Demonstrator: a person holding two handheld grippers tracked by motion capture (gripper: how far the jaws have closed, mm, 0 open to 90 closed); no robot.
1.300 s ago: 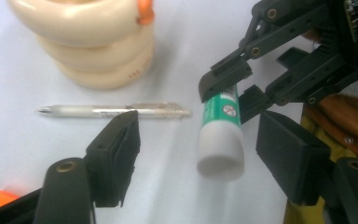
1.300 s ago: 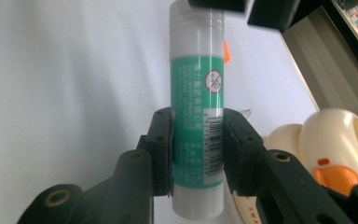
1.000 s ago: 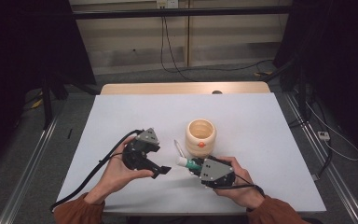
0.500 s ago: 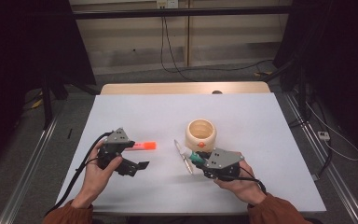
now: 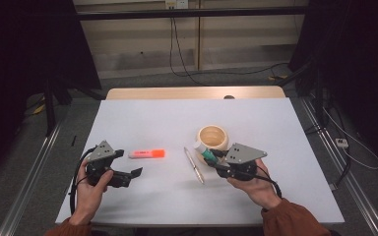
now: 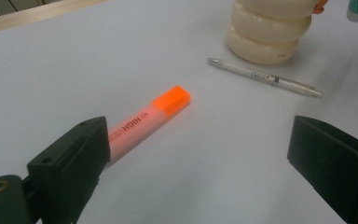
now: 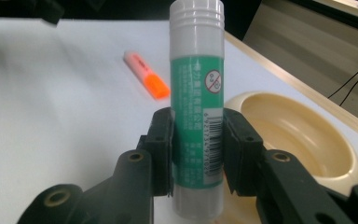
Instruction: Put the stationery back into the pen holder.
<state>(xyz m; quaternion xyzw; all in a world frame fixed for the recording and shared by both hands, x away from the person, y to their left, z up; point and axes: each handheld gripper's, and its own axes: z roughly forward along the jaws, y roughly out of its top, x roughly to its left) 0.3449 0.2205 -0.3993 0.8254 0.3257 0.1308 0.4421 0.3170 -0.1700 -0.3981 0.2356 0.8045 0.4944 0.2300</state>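
An orange highlighter (image 5: pixel 146 154) lies flat on the white table (image 5: pixel 142 118), just past the tip of one jaw of my left gripper (image 5: pixel 128 163). In the left gripper view the highlighter (image 6: pixel 149 119) runs from behind the left jaw; my left gripper (image 6: pixel 200 140) has just been opening and stands open, nothing between its jaws. My right gripper (image 5: pixel 211 160) is shut on a green and white glue stick (image 5: pixel 204 151) next to a cream bowl (image 5: pixel 212 137). The glue stick (image 7: pixel 196 84) stands upright in the right gripper (image 7: pixel 198 135).
A white pen (image 5: pixel 194 165) lies on the table between the two hands, seen as the pen (image 6: pixel 265 77) below the bowl (image 6: pixel 265 32). The bowl (image 7: pixel 298 135) sits just right of the held glue stick, the highlighter (image 7: pixel 147 74) farther off. Dark floor and cables surround the table.
My left gripper has drawn back to the left and opened, leaving the highlighter lying on the table. The right hand has shifted slightly right, the glue stick in its grip.
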